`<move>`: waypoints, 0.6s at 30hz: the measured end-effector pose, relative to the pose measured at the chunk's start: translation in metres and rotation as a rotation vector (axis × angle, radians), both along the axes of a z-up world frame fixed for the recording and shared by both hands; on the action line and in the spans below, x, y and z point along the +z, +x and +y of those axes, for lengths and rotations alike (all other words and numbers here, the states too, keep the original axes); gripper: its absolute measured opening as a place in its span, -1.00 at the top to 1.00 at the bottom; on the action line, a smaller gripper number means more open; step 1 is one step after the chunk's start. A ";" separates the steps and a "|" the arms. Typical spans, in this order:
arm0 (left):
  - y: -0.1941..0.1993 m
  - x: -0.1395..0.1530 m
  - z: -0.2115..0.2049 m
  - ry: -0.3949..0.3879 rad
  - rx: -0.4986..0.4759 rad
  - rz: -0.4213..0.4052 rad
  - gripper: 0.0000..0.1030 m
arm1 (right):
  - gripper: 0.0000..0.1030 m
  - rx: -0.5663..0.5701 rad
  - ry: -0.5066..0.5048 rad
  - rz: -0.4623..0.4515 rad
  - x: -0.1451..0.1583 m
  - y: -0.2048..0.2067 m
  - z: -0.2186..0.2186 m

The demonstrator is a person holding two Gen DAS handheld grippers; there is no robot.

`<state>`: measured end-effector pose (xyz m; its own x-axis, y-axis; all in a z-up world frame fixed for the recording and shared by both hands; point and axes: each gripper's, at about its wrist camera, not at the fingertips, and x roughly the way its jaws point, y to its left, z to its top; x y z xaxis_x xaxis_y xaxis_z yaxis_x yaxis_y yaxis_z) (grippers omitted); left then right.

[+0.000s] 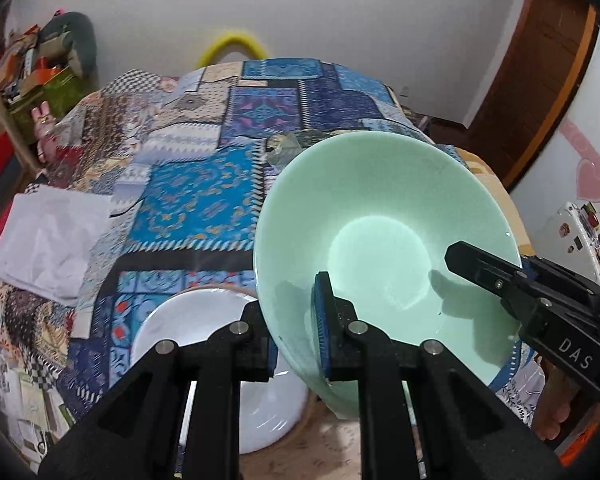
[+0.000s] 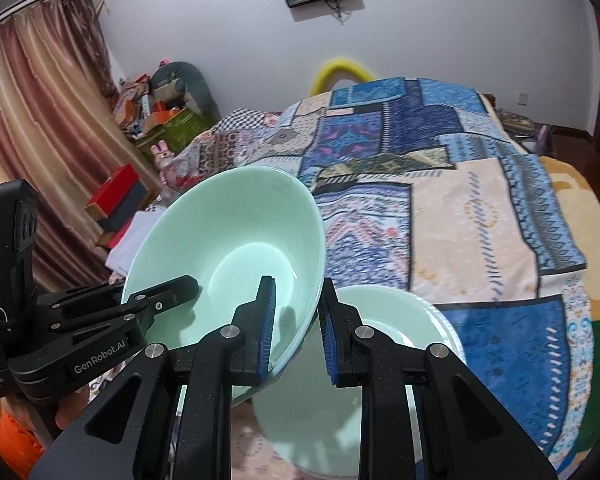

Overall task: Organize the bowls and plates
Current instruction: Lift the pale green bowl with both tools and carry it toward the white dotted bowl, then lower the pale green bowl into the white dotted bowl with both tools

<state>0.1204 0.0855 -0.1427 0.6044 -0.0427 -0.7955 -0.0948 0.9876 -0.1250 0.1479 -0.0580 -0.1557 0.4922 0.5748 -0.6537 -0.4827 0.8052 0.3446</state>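
Observation:
A pale green bowl (image 1: 384, 240) is held tilted in the air by both grippers. My left gripper (image 1: 296, 328) is shut on its left rim, one finger inside, one outside. My right gripper (image 2: 296, 328) is shut on its right rim; it shows in the left wrist view (image 1: 496, 280) reaching into the bowl. The bowl also shows in the right wrist view (image 2: 228, 248), with my left gripper (image 2: 156, 296) at its left rim. A white plate (image 1: 204, 320) lies below on the left. A second green bowl (image 2: 380, 328) sits on a stack below on the right.
A bed with a blue patchwork blanket (image 1: 236, 160) fills the space beyond the dishes. A folded white cloth (image 1: 48, 236) lies on its left side. Boxes and clutter (image 2: 152, 112) stand by the curtain. A wooden door (image 1: 540, 72) is at the far right.

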 end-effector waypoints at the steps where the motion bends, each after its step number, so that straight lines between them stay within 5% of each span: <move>1: -0.003 -0.001 0.004 0.000 0.007 0.001 0.71 | 0.62 0.008 0.001 0.001 0.000 -0.002 0.004; 18: -0.039 -0.031 0.058 0.009 0.084 0.056 0.70 | 0.62 0.107 -0.018 0.064 -0.025 -0.020 0.063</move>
